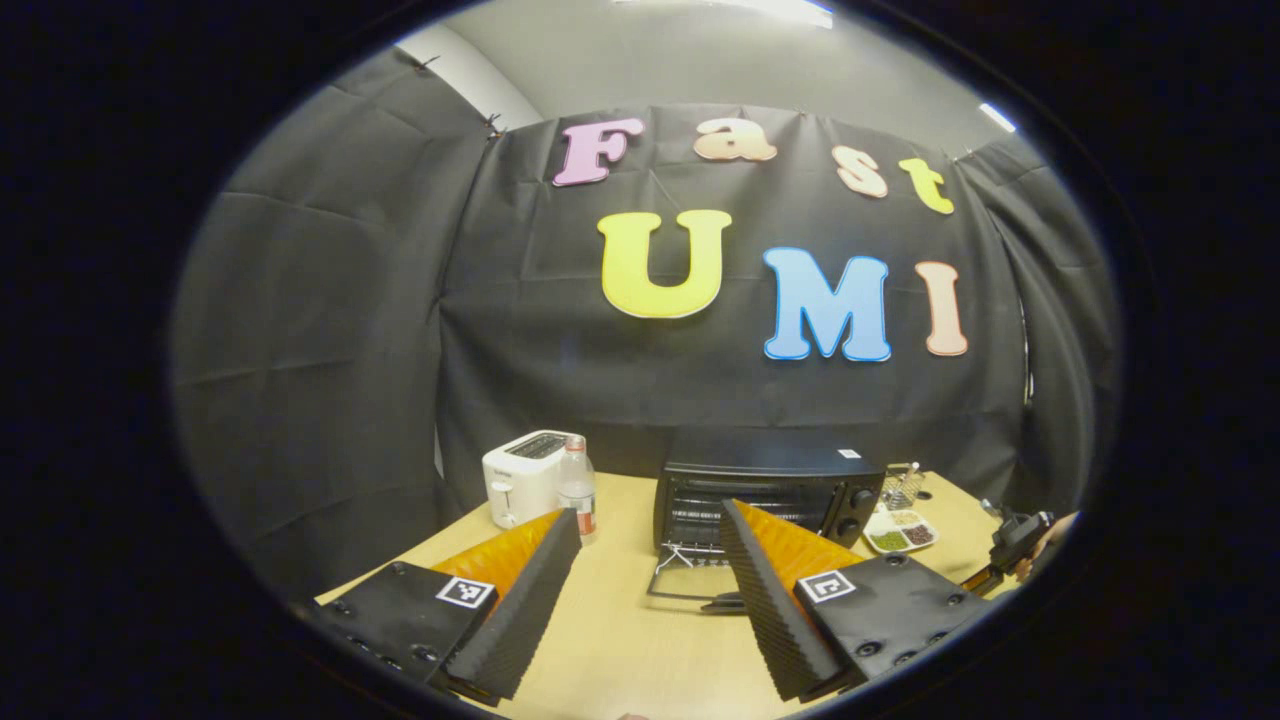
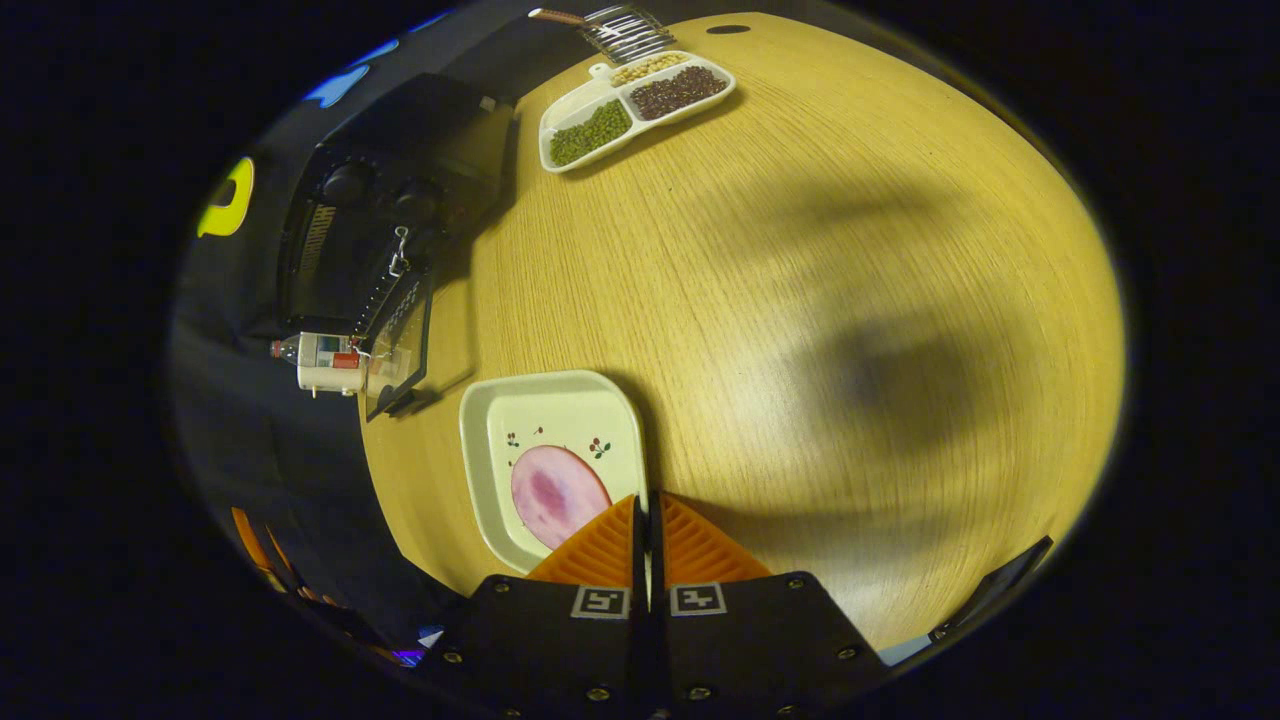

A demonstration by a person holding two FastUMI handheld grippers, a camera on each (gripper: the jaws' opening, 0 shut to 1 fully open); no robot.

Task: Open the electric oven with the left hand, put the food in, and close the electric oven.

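The black electric oven (image 1: 765, 485) stands at the back of the wooden table with its glass door (image 1: 690, 582) folded down and open. My left gripper (image 1: 650, 512) hangs open in front of it, holding nothing. My right gripper (image 2: 648, 500) is shut on the right rim of a cream square plate (image 2: 550, 420) that carries a round pink slice of ham (image 2: 556, 495). In the right gripper view the oven (image 2: 390, 200) lies at the upper left with its open door (image 2: 400, 335) pointing toward the plate. The right gripper (image 1: 1015, 545) and a hand also appear at the far right of the left gripper view.
A white toaster (image 1: 522, 475) and a small bottle (image 1: 576, 485) stand left of the oven. A white divided dish of beans (image 2: 635, 105) and a metal rack (image 2: 622, 30) sit to the oven's right. Bare tabletop (image 2: 850, 300) spreads in front.
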